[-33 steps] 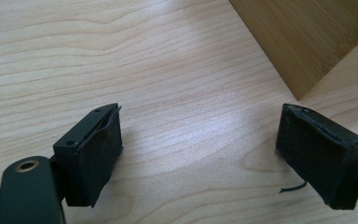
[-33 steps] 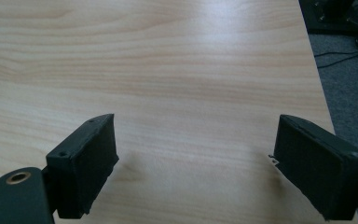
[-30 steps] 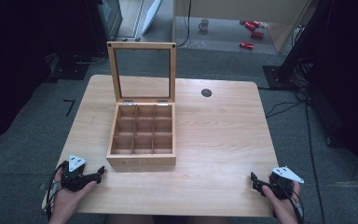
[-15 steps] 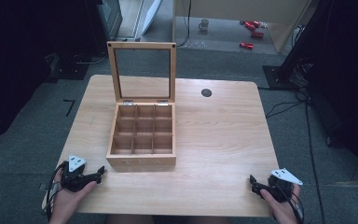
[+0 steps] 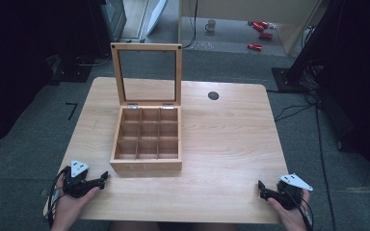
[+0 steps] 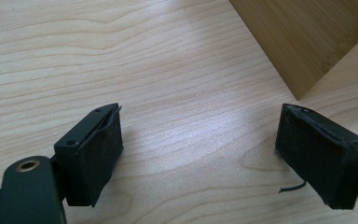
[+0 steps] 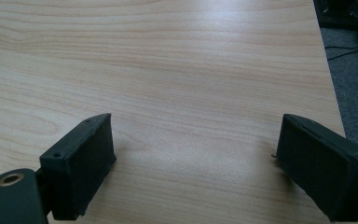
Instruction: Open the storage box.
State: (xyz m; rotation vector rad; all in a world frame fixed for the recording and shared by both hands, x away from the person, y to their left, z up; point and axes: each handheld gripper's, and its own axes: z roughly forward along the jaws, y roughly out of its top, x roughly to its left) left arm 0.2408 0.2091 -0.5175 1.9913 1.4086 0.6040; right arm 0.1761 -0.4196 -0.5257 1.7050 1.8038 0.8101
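Well, wooden box [image 5: 147, 139] open, nine compartments bare.

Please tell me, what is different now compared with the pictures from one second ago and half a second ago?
The right gripper has slid slightly back toward the near edge of the table; its jaws are open and empty. The left gripper rests where it was, also open, beside the wooden box. The box has not moved, and its lid stands open as before.
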